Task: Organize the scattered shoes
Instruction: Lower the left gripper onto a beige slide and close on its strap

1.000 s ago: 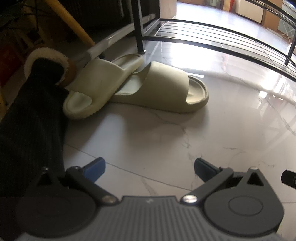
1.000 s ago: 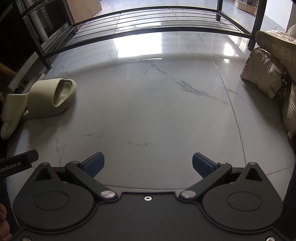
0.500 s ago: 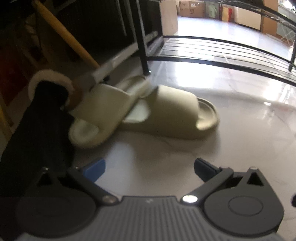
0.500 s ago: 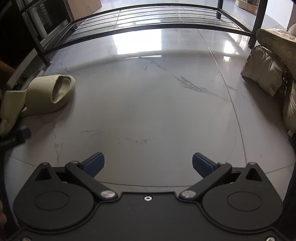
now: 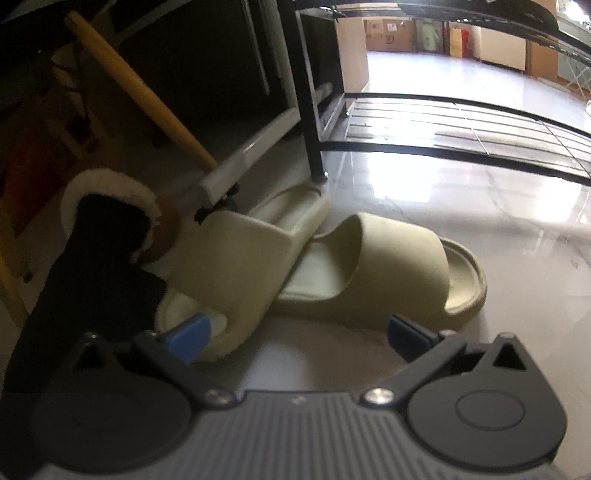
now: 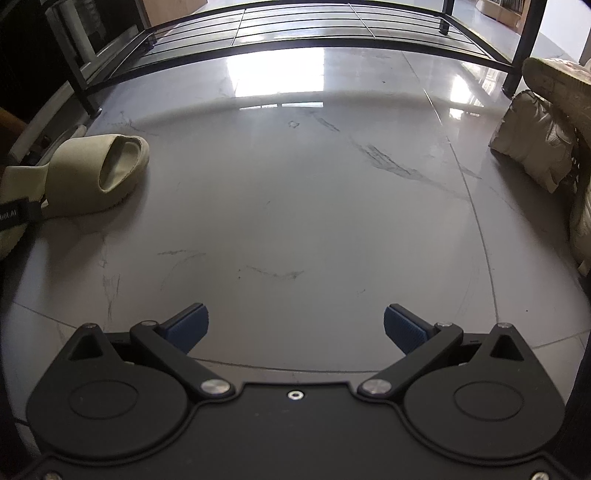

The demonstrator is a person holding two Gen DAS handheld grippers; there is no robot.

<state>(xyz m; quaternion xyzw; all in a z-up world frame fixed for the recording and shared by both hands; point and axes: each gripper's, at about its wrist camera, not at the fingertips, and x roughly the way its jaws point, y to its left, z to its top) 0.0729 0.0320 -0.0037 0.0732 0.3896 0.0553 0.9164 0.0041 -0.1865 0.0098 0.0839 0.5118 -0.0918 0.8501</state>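
Observation:
Two beige foam slides lie crossed on the marble floor. In the left wrist view the left slide (image 5: 236, 258) leans over the heel of the right slide (image 5: 399, 273). My left gripper (image 5: 295, 339) is open, low and close in front of them, its left fingertip just before the left slide's toe. My right gripper (image 6: 295, 325) is open and empty over bare floor; the right slide (image 6: 96, 173) lies far to its left. Beige sneakers (image 6: 535, 147) sit at the right edge.
A black metal shoe rack (image 6: 295, 33) with a low slatted shelf stands behind; its leg (image 5: 310, 110) is just beyond the slides. A black fur-trimmed boot (image 5: 96, 236) lies left of the slides. A yellow pole (image 5: 136, 92) leans at the left.
My left gripper has moved forward and down toward the slides, which now fill much more of its view. My right gripper has barely moved.

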